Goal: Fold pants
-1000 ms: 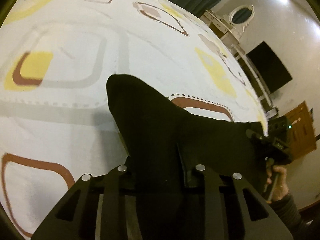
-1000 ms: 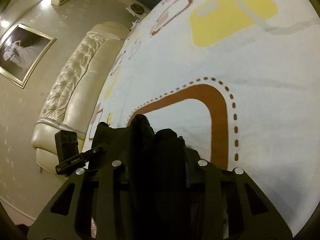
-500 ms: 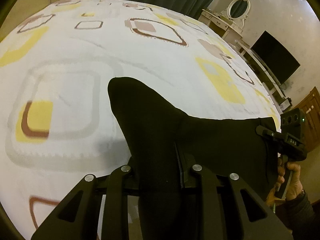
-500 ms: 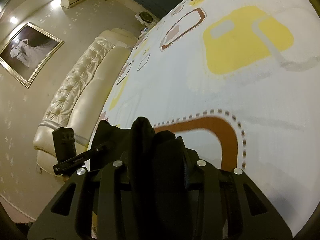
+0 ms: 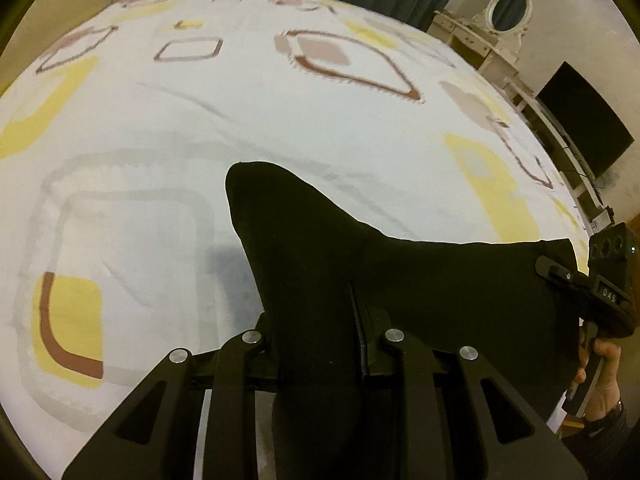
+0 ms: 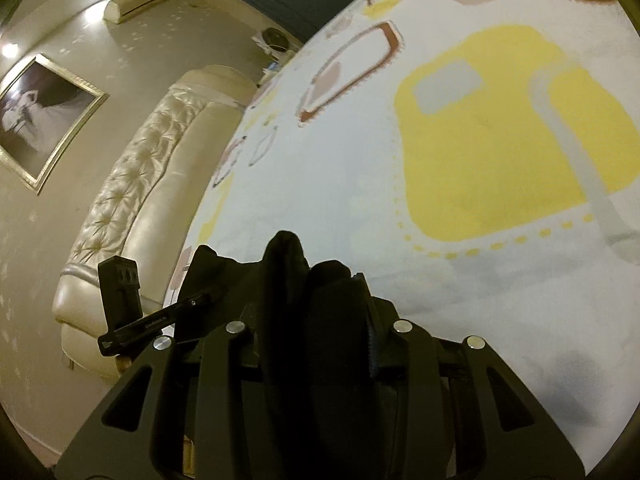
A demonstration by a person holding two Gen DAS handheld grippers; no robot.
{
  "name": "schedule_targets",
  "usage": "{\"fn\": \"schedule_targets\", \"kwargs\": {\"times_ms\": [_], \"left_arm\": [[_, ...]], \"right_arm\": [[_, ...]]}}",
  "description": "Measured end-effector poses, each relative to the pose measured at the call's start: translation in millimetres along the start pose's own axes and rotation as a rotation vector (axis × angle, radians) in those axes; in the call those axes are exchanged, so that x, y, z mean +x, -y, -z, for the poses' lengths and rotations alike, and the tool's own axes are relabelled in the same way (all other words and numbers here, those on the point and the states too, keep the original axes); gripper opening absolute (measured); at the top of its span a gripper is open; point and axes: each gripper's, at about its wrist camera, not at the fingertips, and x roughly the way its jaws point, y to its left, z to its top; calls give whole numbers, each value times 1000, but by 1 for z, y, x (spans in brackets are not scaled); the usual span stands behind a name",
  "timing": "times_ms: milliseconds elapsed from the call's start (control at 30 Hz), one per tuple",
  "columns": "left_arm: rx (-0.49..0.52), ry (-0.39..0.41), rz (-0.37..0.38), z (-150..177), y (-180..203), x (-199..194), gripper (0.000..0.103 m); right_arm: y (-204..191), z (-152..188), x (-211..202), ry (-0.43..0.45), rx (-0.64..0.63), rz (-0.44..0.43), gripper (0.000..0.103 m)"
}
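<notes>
The black pants [image 5: 320,272] hang stretched between my two grippers above the patterned bed sheet [image 5: 200,120]. My left gripper [image 5: 320,344] is shut on one end of the pants; the cloth bunches over the jaws and hides the fingertips. In the left wrist view the right gripper [image 5: 560,276] shows at the far right, clamped on the other end. In the right wrist view my right gripper [image 6: 320,328] is shut on a thick bunch of pants [image 6: 316,300], and the left gripper [image 6: 192,304] shows at the left, holding the cloth.
The bed [image 6: 480,140] has a white sheet with yellow and brown squares. A cream tufted headboard [image 6: 132,200] lies to the left. A dresser with an oval mirror [image 5: 508,12] and a dark TV screen [image 5: 580,120] stand past the bed's right edge.
Both grippers have moved forward over the bed with the pants held between them; the sheet pattern has slid toward me in both views. The grips have not changed.
</notes>
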Motion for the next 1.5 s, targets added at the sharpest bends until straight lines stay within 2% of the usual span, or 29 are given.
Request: {"fn": "schedule_targets", "kwargs": {"times_ms": [267,1333,1400,1500], "left_arm": [[-15,7,24,5,-9,8,28],[-33,28,44,9,-15,9,32],[-36,27,45,9,-15,9,33],[-46,19,38,9,-17,8,47]], "right_arm": [[25,3,12,-22,74,-8,33],[32,5,16,-17,83,-28,33],[32,5,16,-17,83,-28,34],[31,5,14,-10,94,-33,39]]}}
